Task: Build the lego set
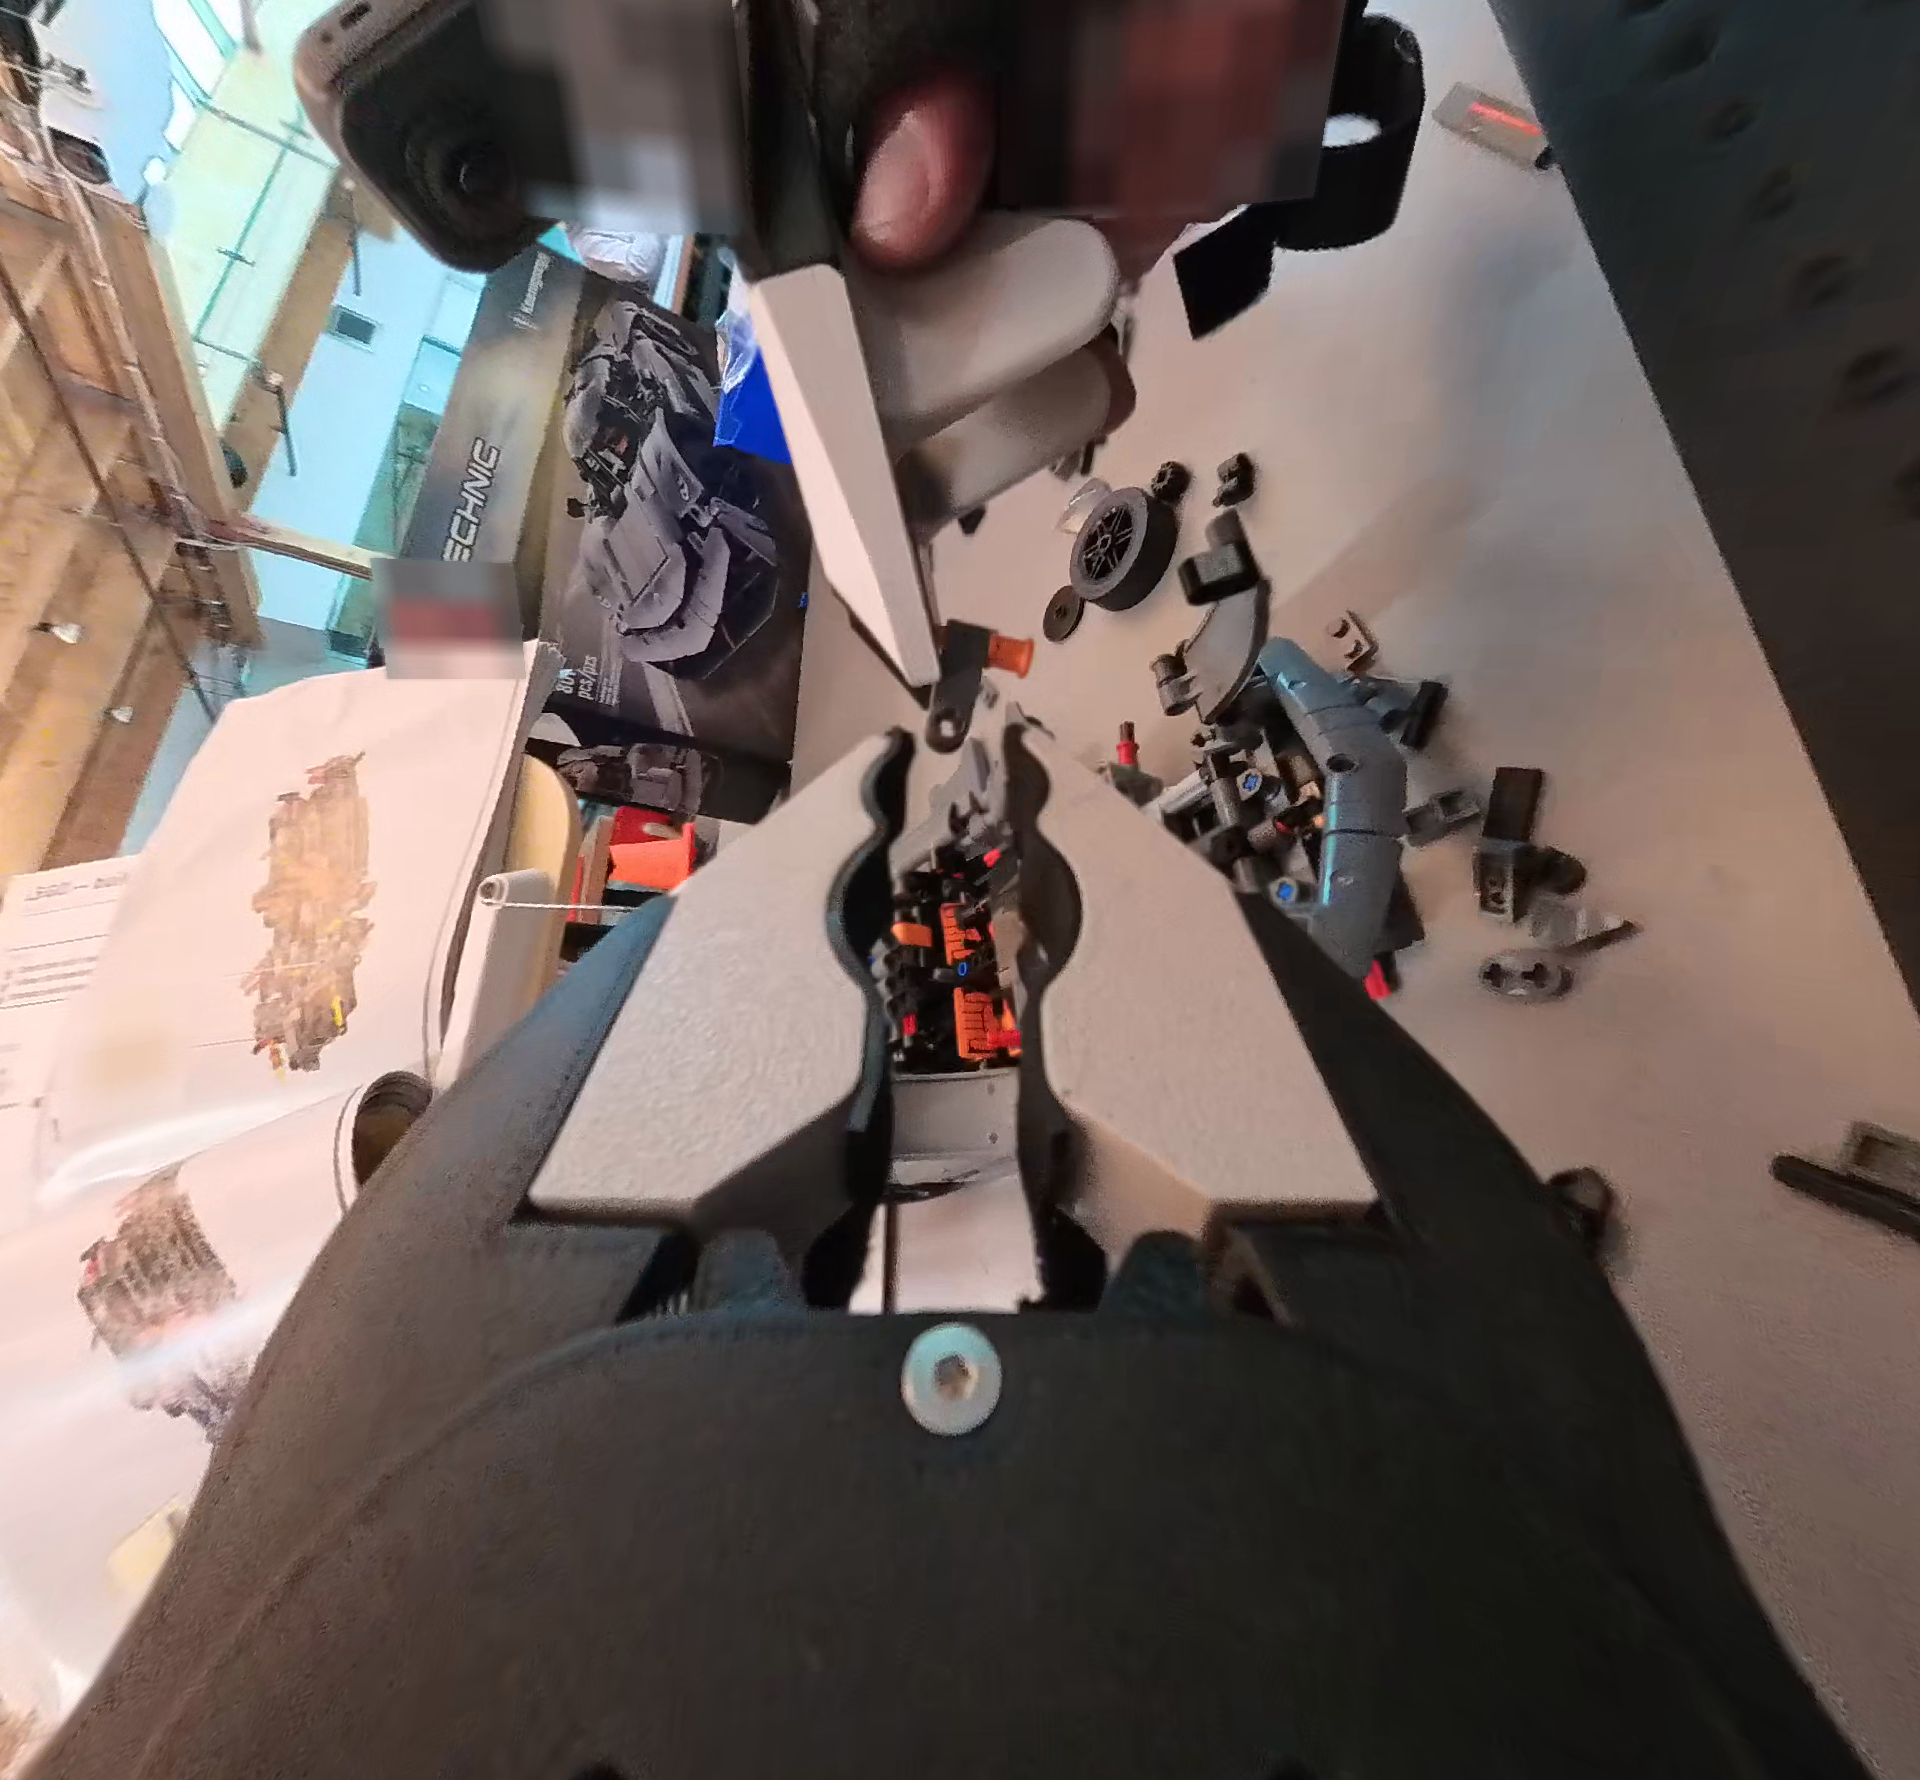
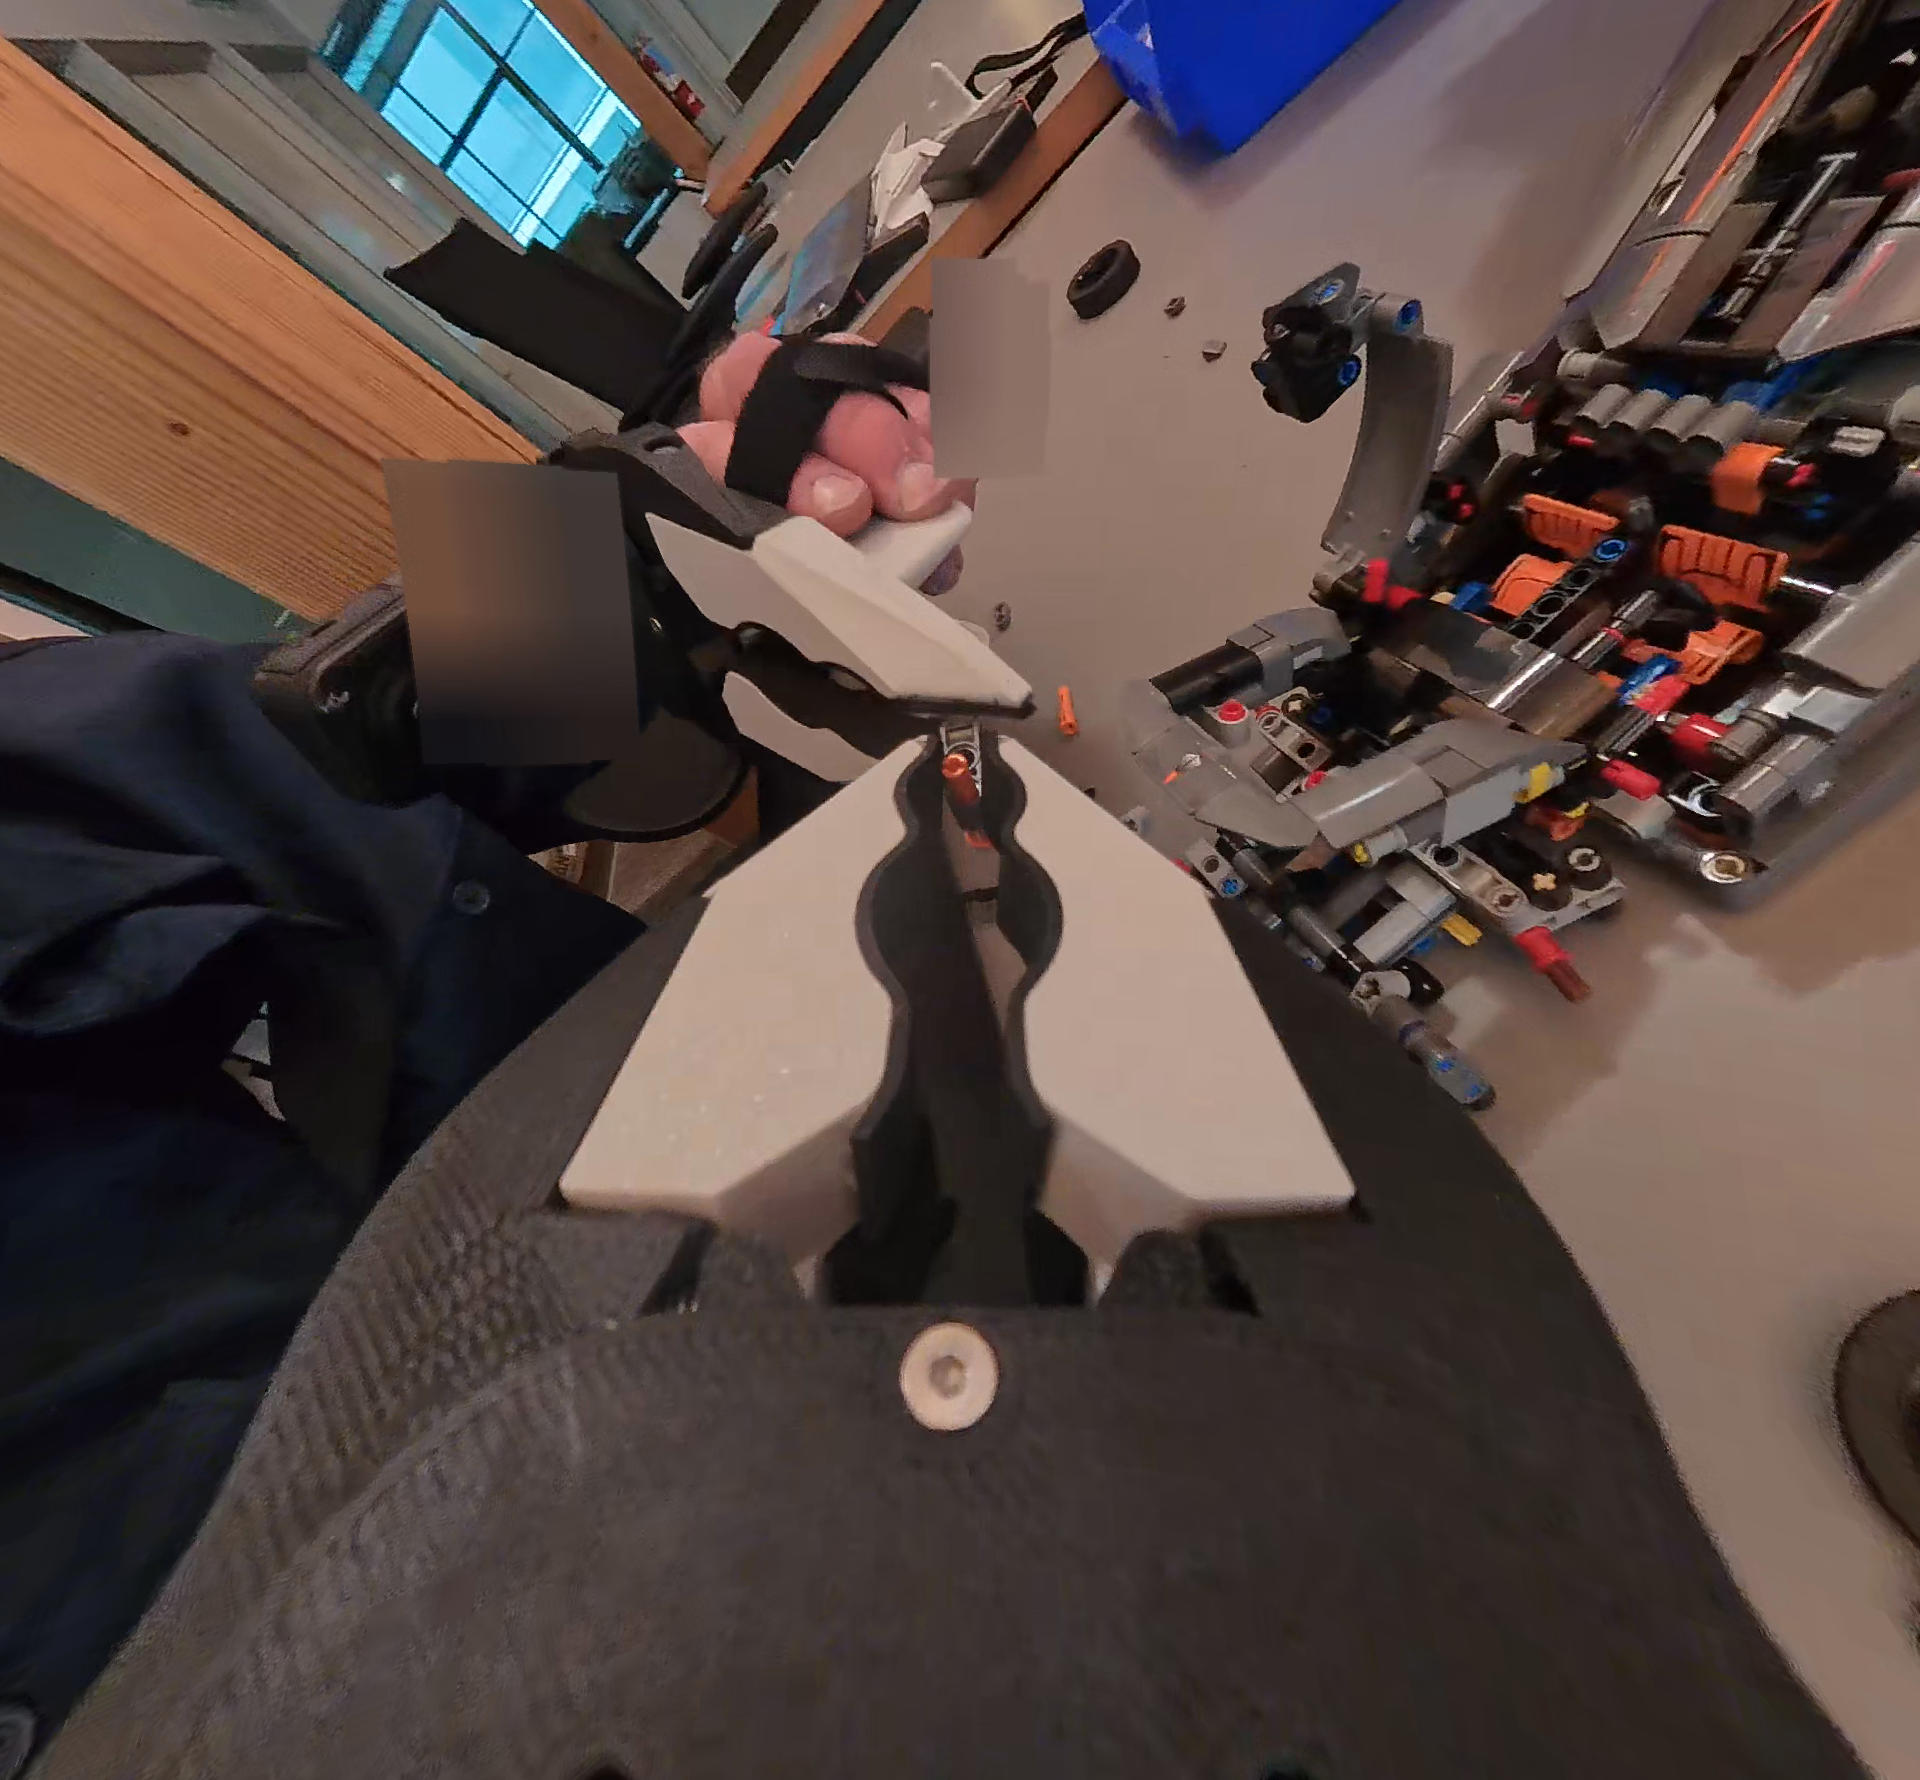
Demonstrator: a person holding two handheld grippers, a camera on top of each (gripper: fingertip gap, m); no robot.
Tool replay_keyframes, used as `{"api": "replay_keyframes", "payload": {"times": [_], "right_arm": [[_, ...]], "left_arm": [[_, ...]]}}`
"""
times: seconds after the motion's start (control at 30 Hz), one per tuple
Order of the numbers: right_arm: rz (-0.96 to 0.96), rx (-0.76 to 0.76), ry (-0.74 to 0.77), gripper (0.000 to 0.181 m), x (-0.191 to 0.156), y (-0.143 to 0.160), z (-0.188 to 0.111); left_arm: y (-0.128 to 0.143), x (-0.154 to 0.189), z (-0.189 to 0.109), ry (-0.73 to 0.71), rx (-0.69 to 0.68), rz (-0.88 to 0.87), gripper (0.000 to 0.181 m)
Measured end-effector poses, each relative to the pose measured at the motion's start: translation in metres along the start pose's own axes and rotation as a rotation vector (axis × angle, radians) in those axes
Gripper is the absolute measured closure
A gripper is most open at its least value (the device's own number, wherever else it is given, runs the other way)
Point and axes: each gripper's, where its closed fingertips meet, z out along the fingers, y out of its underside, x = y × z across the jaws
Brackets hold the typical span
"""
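Observation:
My right gripper (image 2: pixel 961 743) is shut on a thin black lego beam (image 2: pixel 974 842) with a small orange pin (image 2: pixel 954 772) near its front end. In the left wrist view the same beam (image 1: pixel 961 681) with its orange pin (image 1: pixel 1010 655) hangs at the right gripper's tip (image 1: pixel 933 676). My left gripper (image 1: pixel 956 741) meets it tip to tip, jaws narrowly parted beside the beam's holed end. I cannot tell whether they pinch it. In the right wrist view the left gripper (image 2: pixel 1013 704) comes in from the left. The large lego car model (image 2: pixel 1558 650) lies on the table behind.
On the grey table (image 1: pixel 1507 504) lie a blue-grey sub-assembly (image 1: pixel 1340 795), a small wheel (image 1: pixel 1122 551) and several loose dark parts. The set's box (image 1: pixel 665 525) and open instruction booklet (image 1: pixel 312 899) stand left. A blue bin (image 2: pixel 1226 16), a tyre (image 2: pixel 1103 279) and a loose orange pin (image 2: pixel 1066 710) are farther off. Less than 4 cm separates the two grippers' tips.

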Motion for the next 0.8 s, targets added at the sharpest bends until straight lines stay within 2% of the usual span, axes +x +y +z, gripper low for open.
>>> {"api": "replay_keyframes", "payload": {"times": [0.07, 0.27, 0.37, 0.53, 0.8], "right_arm": [[0.009, 0.004, -0.009, 0.177, 0.000, 0.000, 0.002], [0.000, 0.033, 0.002, 0.176, 0.001, -0.003, 0.002], [-0.014, 0.070, 0.023, 0.168, 0.005, -0.008, -0.003], [-0.038, 0.060, 0.034, 0.169, 0.003, -0.004, -0.003], [-0.066, 0.099, 0.039, 0.177, 0.002, -0.010, 0.002]], "left_arm": [[0.001, -0.001, 0.000, -0.014, 0.008, -0.005, 0.176], [0.002, -0.002, 0.000, -0.002, 0.017, -0.043, 0.178], [0.008, -0.007, 0.001, -0.014, 0.003, -0.093, 0.178], [0.009, -0.020, -0.002, -0.044, 0.028, -0.200, 0.178], [0.009, -0.020, -0.002, -0.049, 0.033, -0.211, 0.178]]}}
